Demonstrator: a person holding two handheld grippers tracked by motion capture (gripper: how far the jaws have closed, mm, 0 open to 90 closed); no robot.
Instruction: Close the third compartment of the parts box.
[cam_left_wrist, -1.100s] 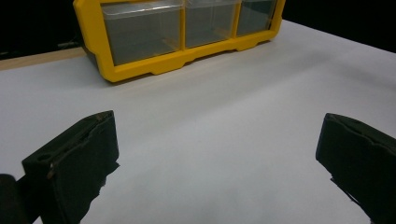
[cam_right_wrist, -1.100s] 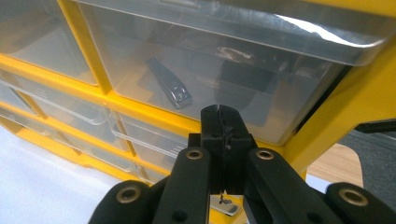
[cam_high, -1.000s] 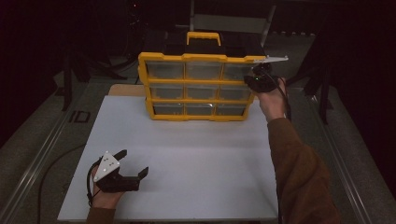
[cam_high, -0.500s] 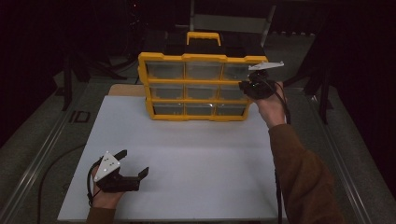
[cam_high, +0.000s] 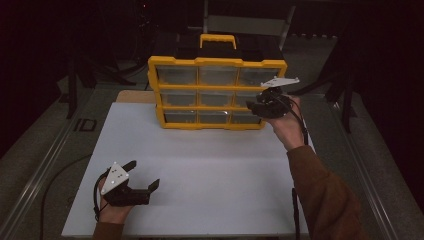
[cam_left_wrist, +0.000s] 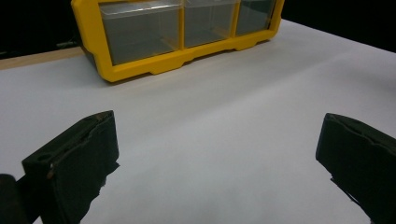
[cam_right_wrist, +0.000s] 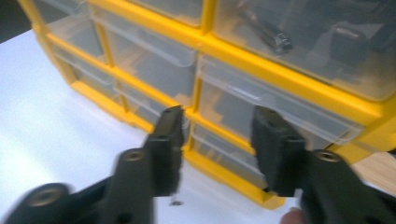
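A yellow organiser (cam_high: 217, 92) with clear drawers in three rows stands upright at the back of the white board (cam_high: 210, 165). My right gripper (cam_high: 257, 107) is held at its right column, level with the middle and bottom drawers. In the right gripper view the organiser (cam_right_wrist: 280, 79) is close ahead and the right gripper (cam_right_wrist: 217, 119) is open. Its jaws have just been opening, with nothing between them. Small metal parts (cam_right_wrist: 275, 37) lie in an upper drawer. My left gripper (cam_high: 144, 174) rests open on the board at the front left, its jaws (cam_left_wrist: 217, 126) wide and facing the organiser (cam_left_wrist: 187, 32).
A wooden strip (cam_high: 135, 96) shows behind the board at the left. Metal rails (cam_high: 45, 165) run along both sides of the table. A cable (cam_high: 57, 175) trails from the left gripper. The surroundings are dark.
The right gripper has come down and to the left, from the top right drawer towards the middle one, and its jaws have parted. The left gripper has stayed where it was.
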